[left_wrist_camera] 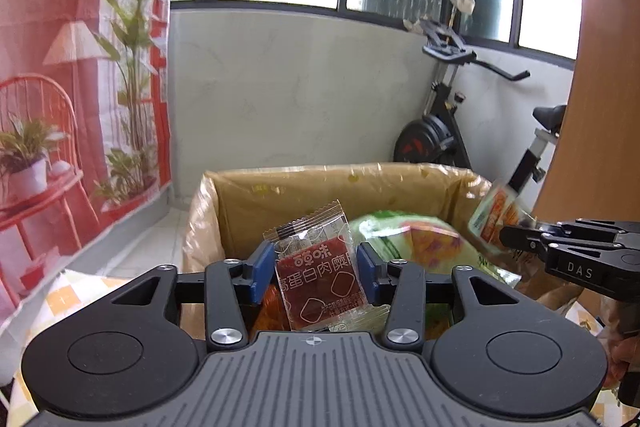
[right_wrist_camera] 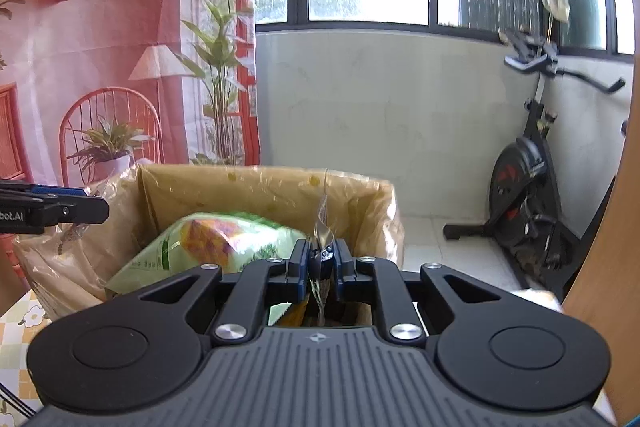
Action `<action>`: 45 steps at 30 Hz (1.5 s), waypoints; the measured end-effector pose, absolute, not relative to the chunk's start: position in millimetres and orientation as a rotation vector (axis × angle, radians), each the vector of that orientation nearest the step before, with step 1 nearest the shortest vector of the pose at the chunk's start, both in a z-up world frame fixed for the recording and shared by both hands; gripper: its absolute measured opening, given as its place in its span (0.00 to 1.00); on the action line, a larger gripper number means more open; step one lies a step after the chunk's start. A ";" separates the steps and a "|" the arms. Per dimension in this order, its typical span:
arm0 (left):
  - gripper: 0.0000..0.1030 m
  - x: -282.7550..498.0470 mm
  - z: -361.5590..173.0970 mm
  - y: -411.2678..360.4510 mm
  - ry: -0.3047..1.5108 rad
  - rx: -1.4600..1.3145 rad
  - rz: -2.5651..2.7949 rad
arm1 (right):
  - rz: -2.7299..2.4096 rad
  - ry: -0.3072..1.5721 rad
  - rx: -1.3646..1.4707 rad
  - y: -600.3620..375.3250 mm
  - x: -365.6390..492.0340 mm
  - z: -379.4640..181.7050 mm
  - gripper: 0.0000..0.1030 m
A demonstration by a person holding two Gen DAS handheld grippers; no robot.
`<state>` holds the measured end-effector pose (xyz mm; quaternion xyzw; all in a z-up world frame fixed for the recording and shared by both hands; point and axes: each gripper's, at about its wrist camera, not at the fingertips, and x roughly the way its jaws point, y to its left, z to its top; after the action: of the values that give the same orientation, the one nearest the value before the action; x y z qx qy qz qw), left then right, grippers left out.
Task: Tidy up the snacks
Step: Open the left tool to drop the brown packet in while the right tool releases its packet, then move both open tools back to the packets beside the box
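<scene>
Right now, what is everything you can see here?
cardboard box: one, brown, plastic-lined, ahead of both tools
green bag: one, green and yellow, inside the box
red packet: one, red, between the left tool's pads, over the box
orange-and-white packet: one, pinched by the right tool, above the box's right side
exercise bike: one, black, right, by the wall
printed backdrop: one, pinkish red, left
left tool: one, black, blue pads
right tool: one, black, blue pads, shut
</scene>
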<state>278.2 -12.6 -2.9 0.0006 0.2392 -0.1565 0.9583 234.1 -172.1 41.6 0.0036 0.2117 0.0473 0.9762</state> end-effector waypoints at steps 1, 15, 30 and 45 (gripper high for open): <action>0.48 279.3 -3.6 -11.7 0.491 0.004 -0.321 | 0.097 0.433 0.012 -172.6 234.8 39.1 0.15; 0.63 261.8 3.4 -9.2 0.510 0.045 -0.294 | 0.104 0.395 -0.005 -162.2 211.0 49.4 0.39; 0.69 204.2 10.9 8.1 0.488 0.021 -0.287 | 0.122 0.349 0.043 -155.9 158.9 56.0 0.43; 0.70 166.2 -36.6 8.1 0.570 -0.056 -0.352 | 0.151 0.376 0.053 -152.7 101.3 21.0 0.47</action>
<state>166.2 8.1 -36.6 -0.0272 0.2796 -0.1729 0.9440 101.3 -152.7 21.0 0.0265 0.1867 0.0750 0.9792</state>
